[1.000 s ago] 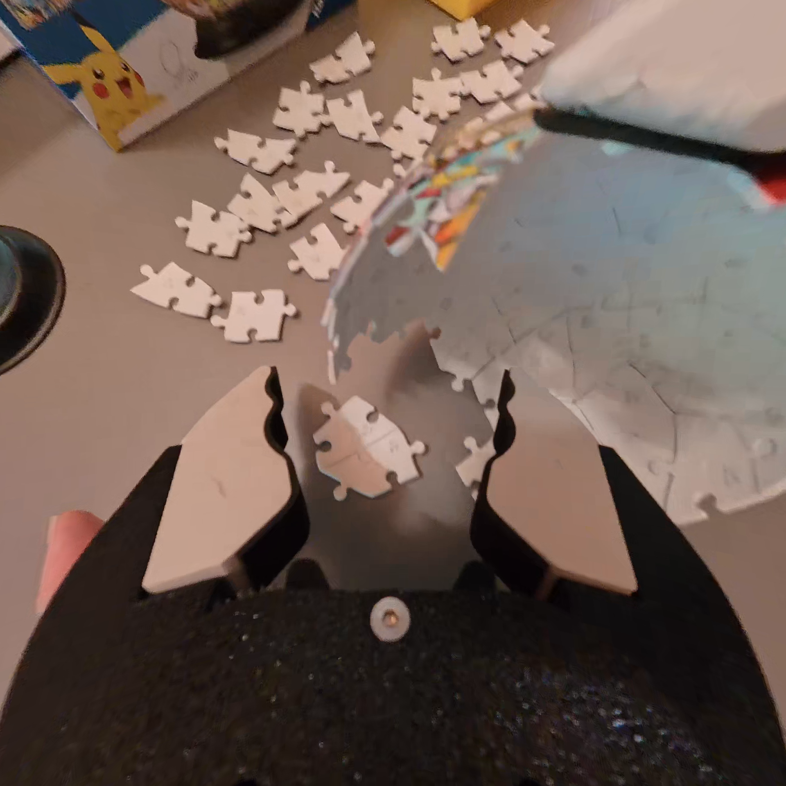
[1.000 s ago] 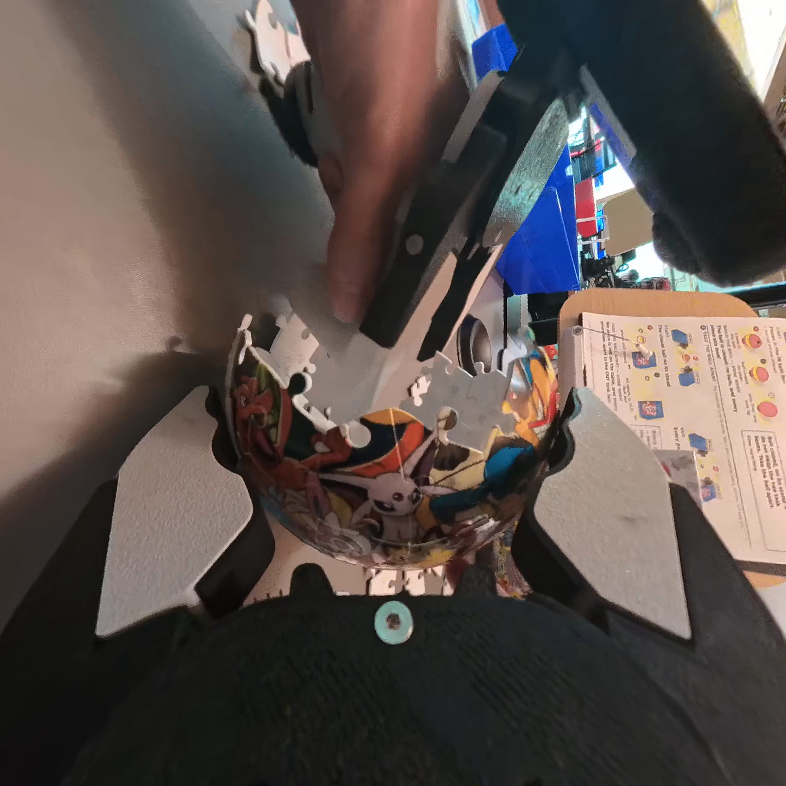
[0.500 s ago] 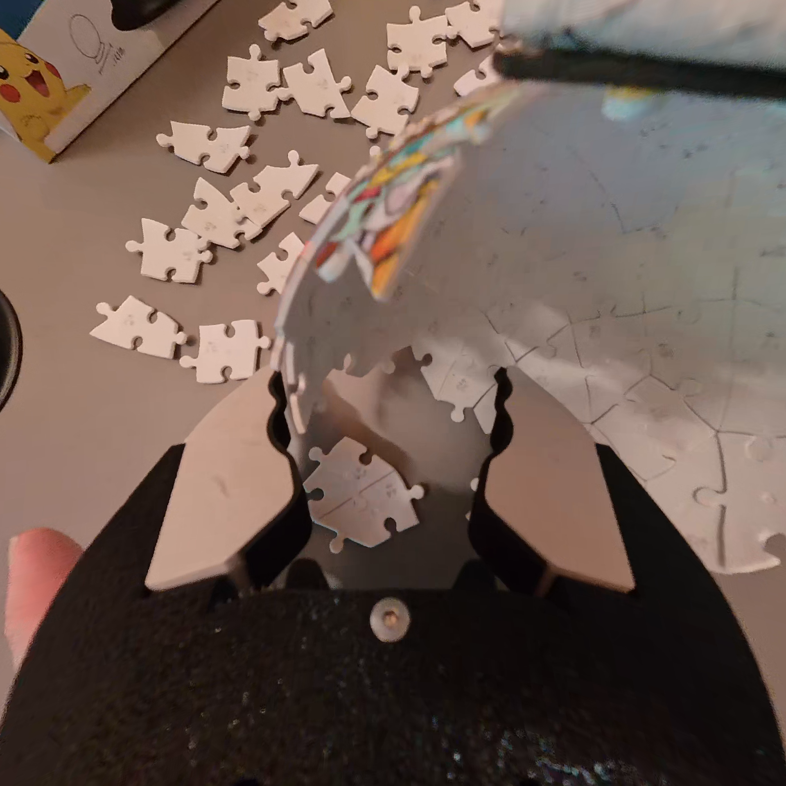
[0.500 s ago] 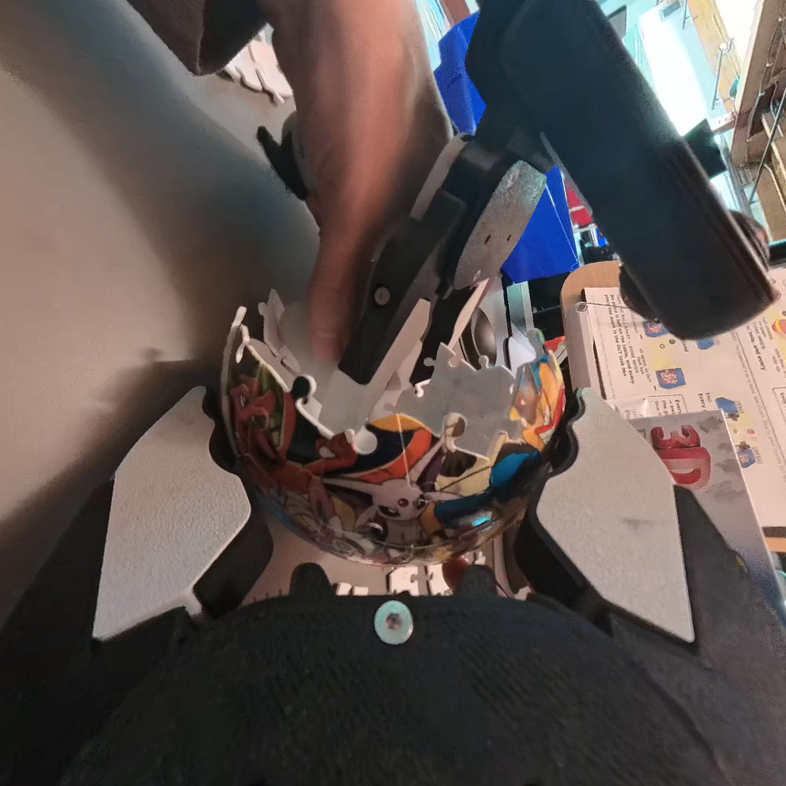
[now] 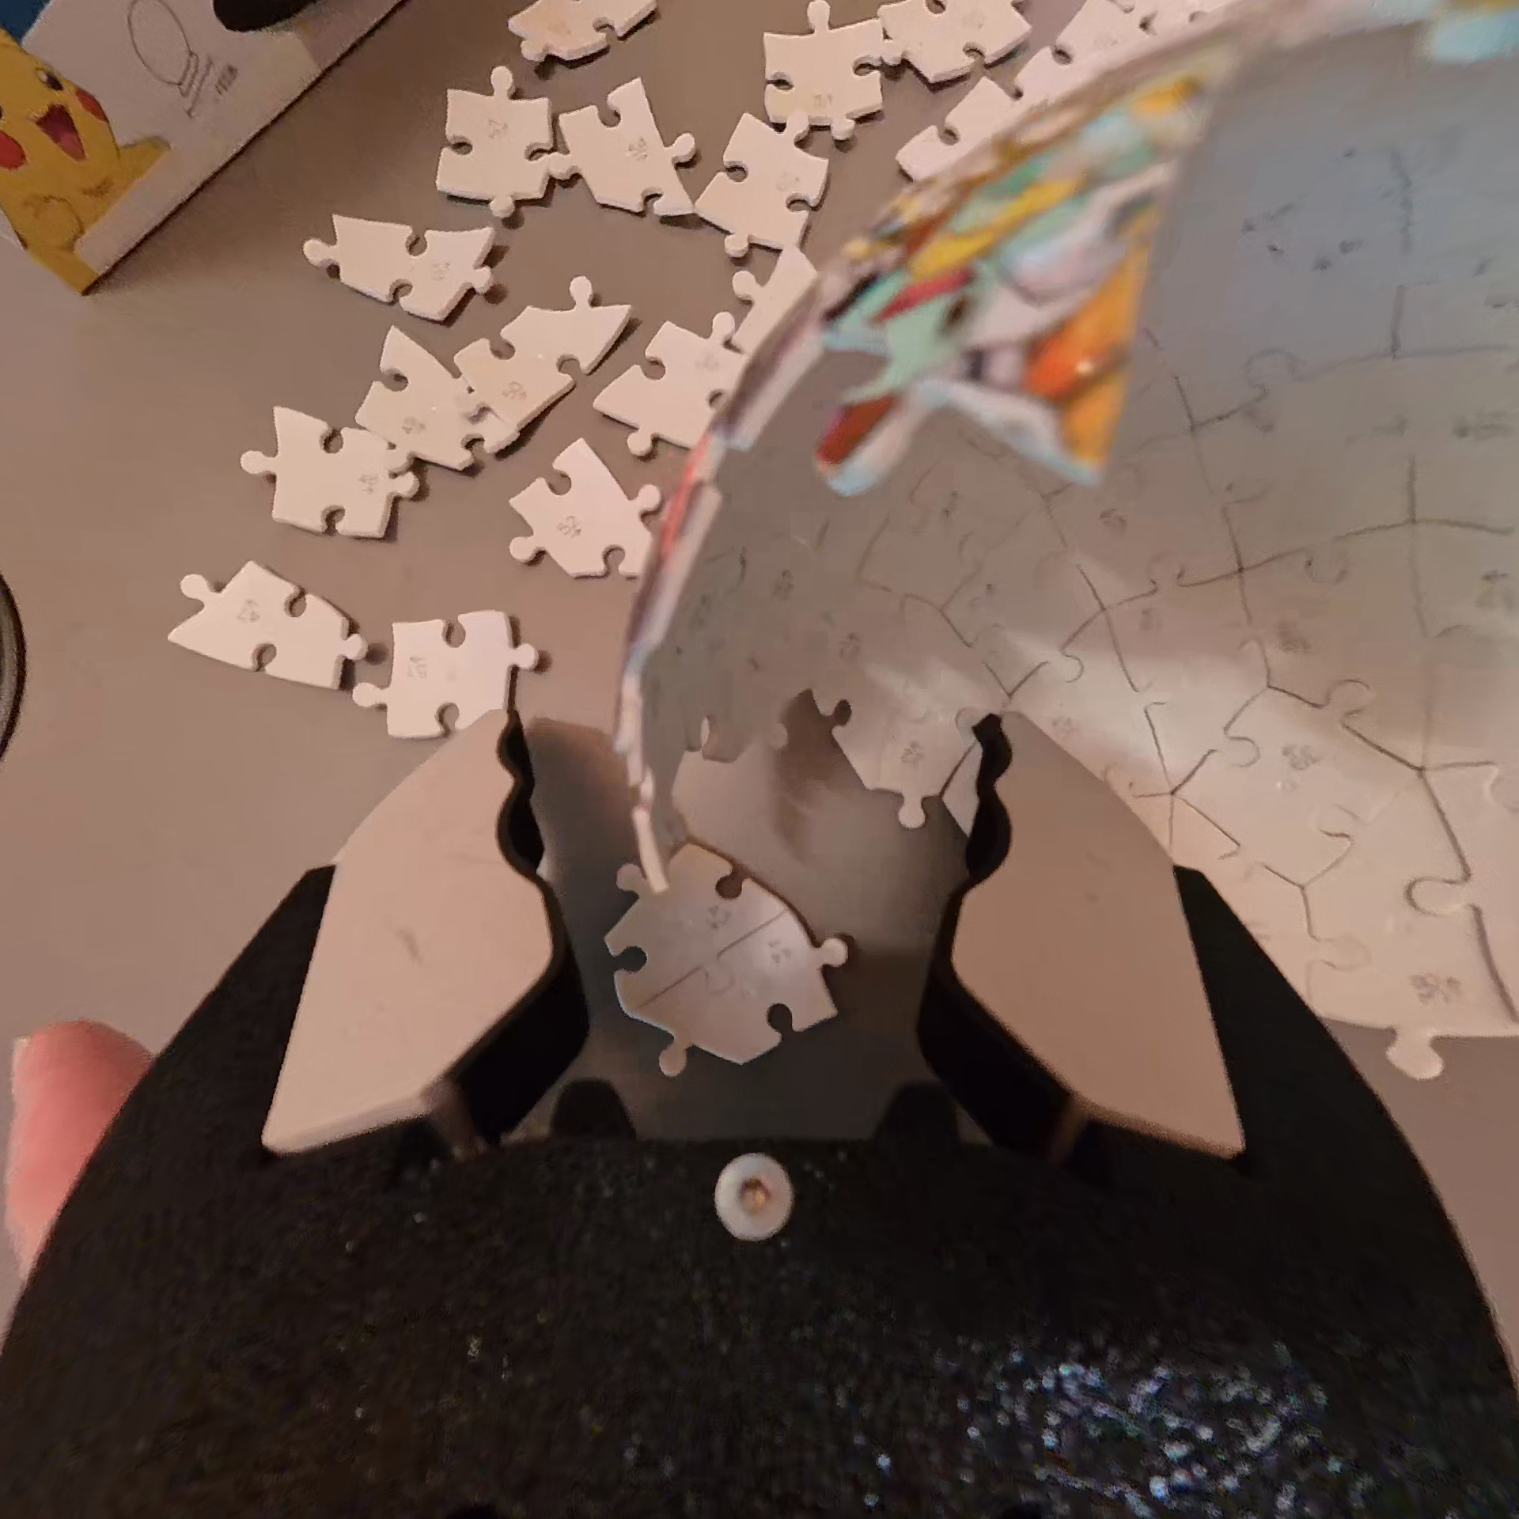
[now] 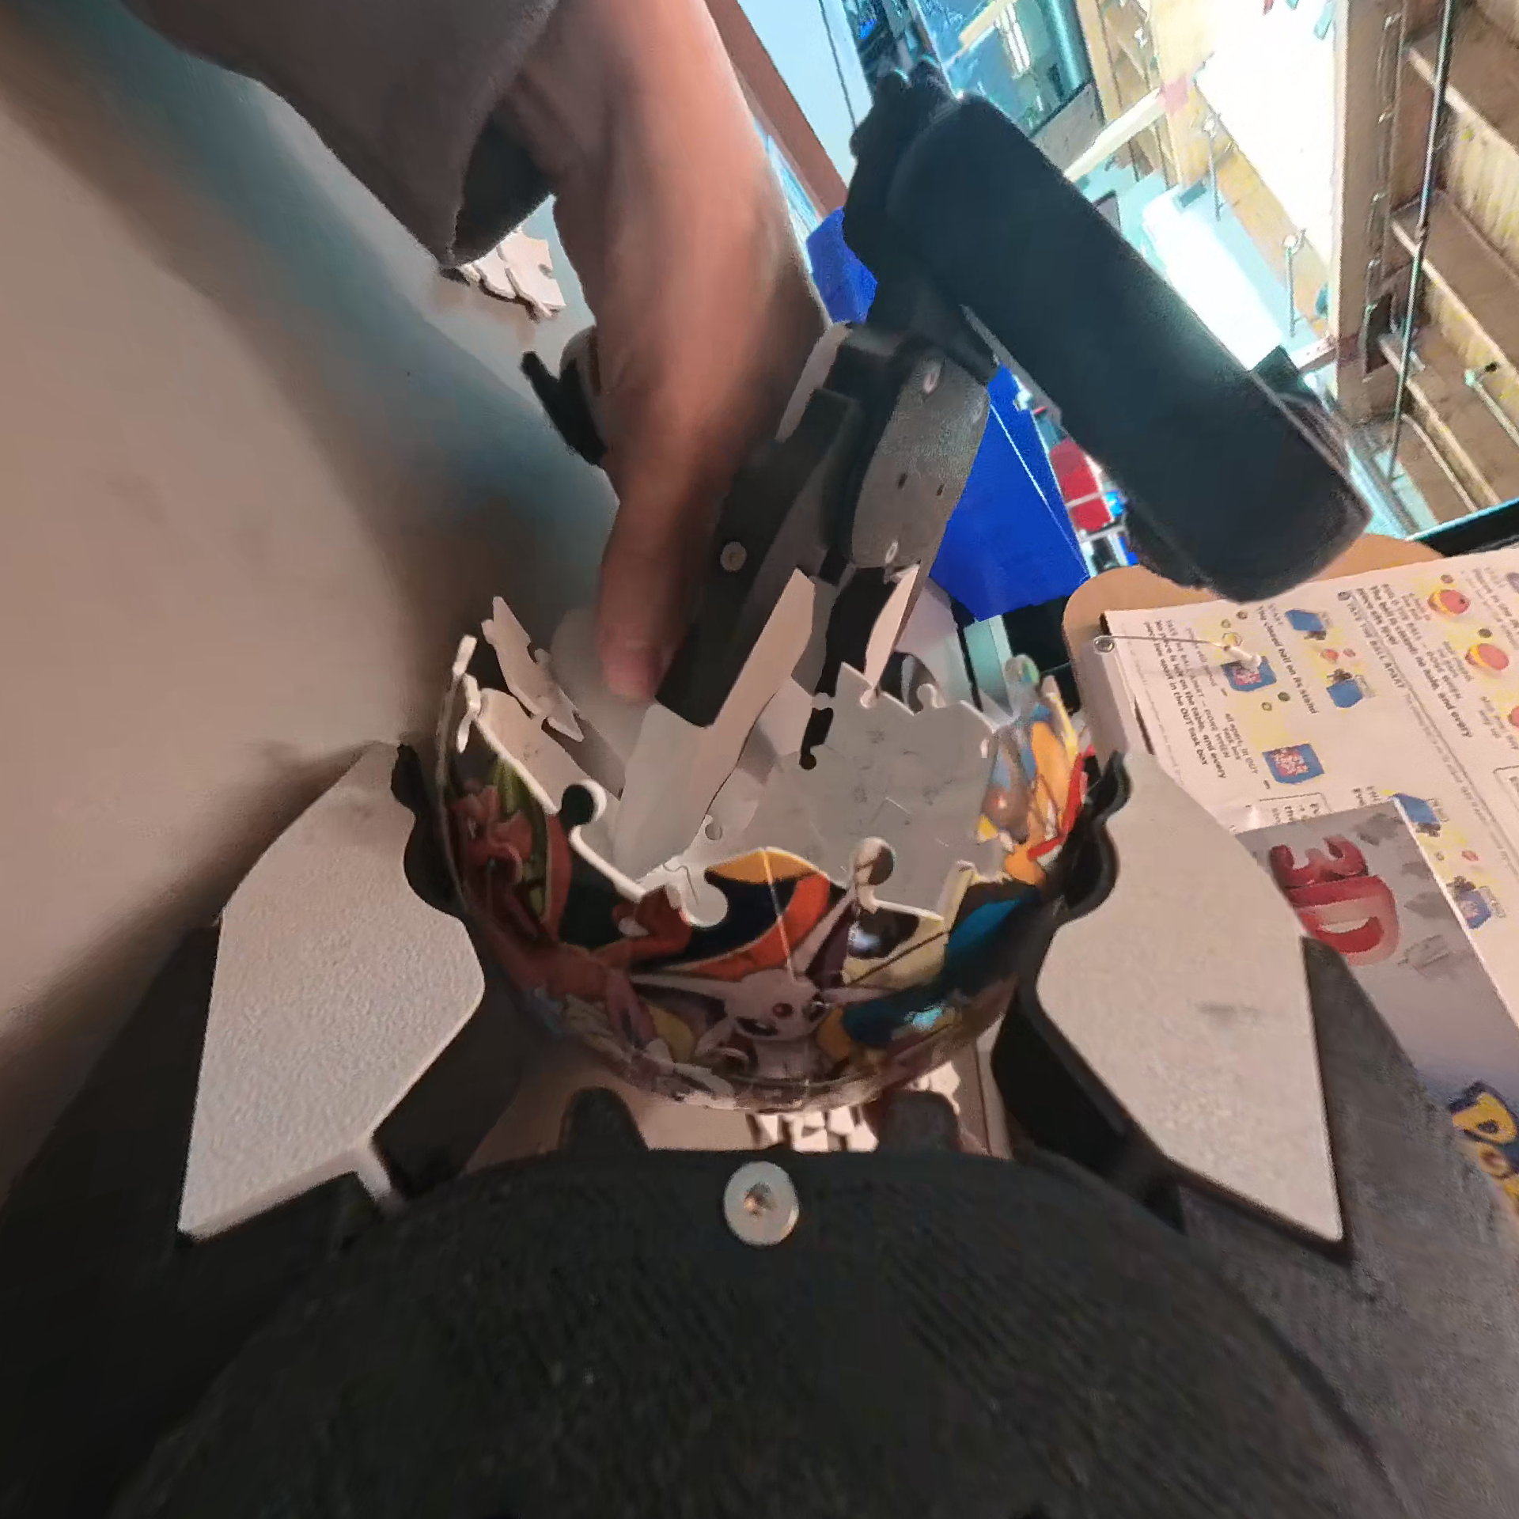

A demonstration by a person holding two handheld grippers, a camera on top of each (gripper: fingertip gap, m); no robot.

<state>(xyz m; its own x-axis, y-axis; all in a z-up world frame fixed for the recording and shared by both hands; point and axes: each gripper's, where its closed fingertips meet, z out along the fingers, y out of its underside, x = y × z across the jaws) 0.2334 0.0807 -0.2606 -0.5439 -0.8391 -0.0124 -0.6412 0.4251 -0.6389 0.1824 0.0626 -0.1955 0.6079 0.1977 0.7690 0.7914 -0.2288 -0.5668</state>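
A partly built puzzle ball shell [image 6: 740, 970], colourful outside and white inside, is clamped between the fingers of my right gripper [image 6: 756, 773], which holds it tilted above the grey table. In the left wrist view the shell's white inside [image 5: 1151, 657] fills the right side. My left gripper [image 5: 744, 740] is open, with the shell's jagged rim between its fingers. A joined two-piece fragment [image 5: 723, 962] lies on the table under the jaws. The right wrist view shows the left gripper [image 6: 781, 657] reaching into the shell, held by a hand [image 6: 657, 329].
Several loose white puzzle pieces [image 5: 493, 394] lie face down on the grey table [image 5: 164, 822] ahead and to the left. A box with a yellow cartoon figure [image 5: 82, 123] stands at the far left. An instruction sheet [image 6: 1315, 699] and blue bins [image 6: 1011, 510] lie beyond the shell. The joined two-piece fragment [image 5: 723, 962] is about 5 cm from my left fingertips.
My left gripper has moved forward, so the shell's rim now lies between its open fingers and the two-piece fragment sits deeper under the jaws. The right gripper keeps its hold on the shell.
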